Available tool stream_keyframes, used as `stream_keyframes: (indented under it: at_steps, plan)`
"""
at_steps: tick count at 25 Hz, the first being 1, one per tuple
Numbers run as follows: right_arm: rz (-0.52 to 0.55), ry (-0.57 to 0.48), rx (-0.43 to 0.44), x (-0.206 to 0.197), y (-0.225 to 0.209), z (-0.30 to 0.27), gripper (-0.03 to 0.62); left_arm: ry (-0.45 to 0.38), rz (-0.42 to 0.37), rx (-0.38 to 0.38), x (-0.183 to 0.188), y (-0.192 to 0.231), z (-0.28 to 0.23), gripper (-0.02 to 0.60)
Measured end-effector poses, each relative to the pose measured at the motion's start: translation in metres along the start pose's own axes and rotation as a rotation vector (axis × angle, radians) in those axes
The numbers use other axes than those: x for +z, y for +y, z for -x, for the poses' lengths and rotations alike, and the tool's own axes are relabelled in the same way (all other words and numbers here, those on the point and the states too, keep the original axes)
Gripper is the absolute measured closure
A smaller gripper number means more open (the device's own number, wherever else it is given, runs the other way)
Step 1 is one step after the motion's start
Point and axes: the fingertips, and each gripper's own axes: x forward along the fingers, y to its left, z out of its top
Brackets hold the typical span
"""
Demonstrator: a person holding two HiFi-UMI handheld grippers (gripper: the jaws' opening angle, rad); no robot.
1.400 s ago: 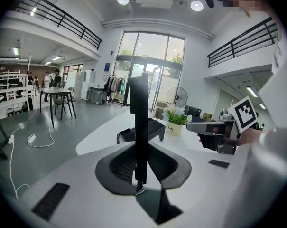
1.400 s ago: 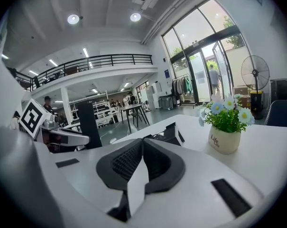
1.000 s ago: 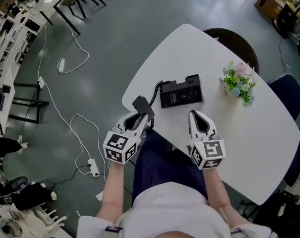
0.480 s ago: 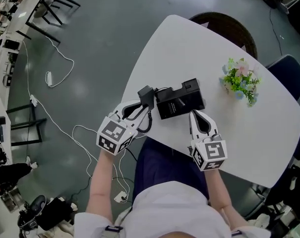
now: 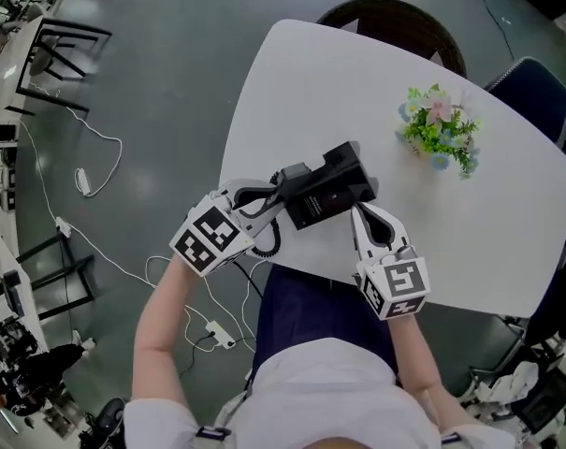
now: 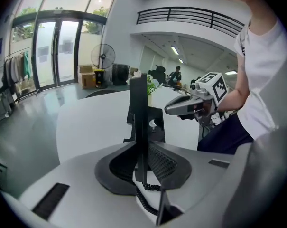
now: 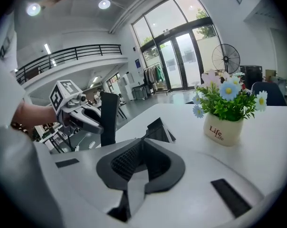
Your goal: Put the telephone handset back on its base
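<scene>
The black handset (image 5: 293,177) is clamped in my left gripper (image 5: 279,196) and hangs over the left end of the black phone base (image 5: 333,191) on the white table. In the left gripper view the handset (image 6: 138,113) stands upright between the jaws of the left gripper (image 6: 142,148), its coiled cord (image 6: 144,199) trailing down, with the base (image 6: 155,122) just behind. My right gripper (image 5: 357,213) lies shut and empty on the table at the base's near edge. The right gripper view shows its tips (image 7: 142,144) just short of the base (image 7: 158,127), and the handset (image 7: 108,118) at the left.
A small pot of flowers (image 5: 438,127) stands on the table (image 5: 470,223) right of the base; it also shows in the right gripper view as a flower pot (image 7: 224,126). A dark chair (image 5: 395,17) stands behind the table. Cables (image 5: 86,171) lie on the floor at the left.
My left gripper has carried the handset from beyond the table's left edge rightward to the base's left end. The right gripper has stayed by the base.
</scene>
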Motion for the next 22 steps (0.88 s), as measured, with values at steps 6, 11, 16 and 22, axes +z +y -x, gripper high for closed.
stream_keyframes:
  at_steps: [6,11,16,22]
  plan:
    - [-0.03,-0.001,-0.026,-0.004,-0.002,0.001,0.557,0.117,-0.115,-0.194,0.013,0.006,-0.015,0.503]
    - [-0.047,-0.008,-0.042,-0.003,0.001,0.0,0.557,0.203,-0.142,-0.333,0.017,0.014,-0.025,0.503]
    - [-0.086,-0.012,-0.077,-0.001,-0.002,0.0,0.557,0.283,-0.155,-0.476,0.017,0.015,-0.029,0.503]
    - [-0.127,-0.014,-0.116,-0.003,-0.006,-0.004,0.557,0.402,-0.181,-0.631,0.006,0.013,-0.037,0.503]
